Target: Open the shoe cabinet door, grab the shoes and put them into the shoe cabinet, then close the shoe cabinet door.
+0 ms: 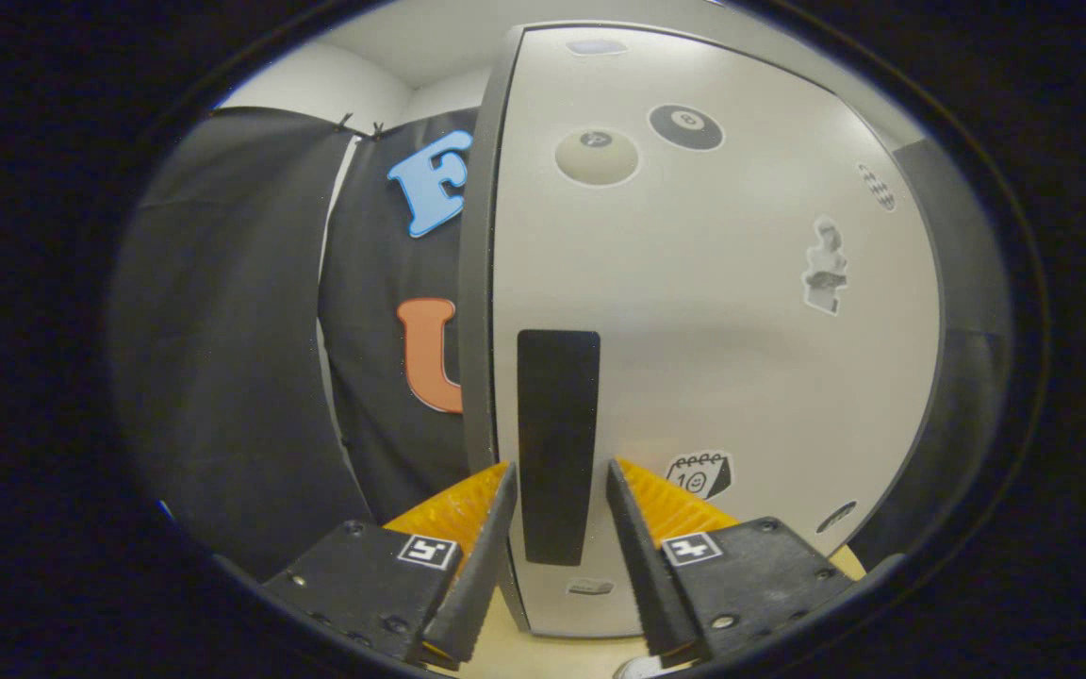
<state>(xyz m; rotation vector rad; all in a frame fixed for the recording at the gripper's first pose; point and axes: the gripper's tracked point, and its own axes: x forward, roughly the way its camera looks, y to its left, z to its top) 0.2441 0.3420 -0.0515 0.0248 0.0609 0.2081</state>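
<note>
Curtain point(222, 358): dark cloth hung to the left of the cabinet, reaching down behind my left finger.
Wall point(336, 85): pale, showing above the curtain in the far corner.
Door edge point(479, 283): the grey side of the door point(722, 358) faced me just left of the handle, running top to bottom.
Handle point(557, 443): a tall black strip stood upright on the door near its left edge; its lower end sat between my two fingers.
Gripper point(557, 490): I held it with the fingers spread, one on each side of the handle; I could not tell whether either touched it.
Door: pale and flat, it stood straight ahead of me, and I could not tell if it was fully closed.
Stickers: a cream ball point(597, 157) and a black ball point(685, 126) sat near the door's top, a small figure point(826, 269) toward its right edge, and a calendar point(699, 474) low down just right of my right finger.
Floor point(552, 655): a light wooden strip showed below the door's bottom edge, between my fingers.
Shoes: I saw a pale scrap under my right finger but could not tell what it was.
</note>
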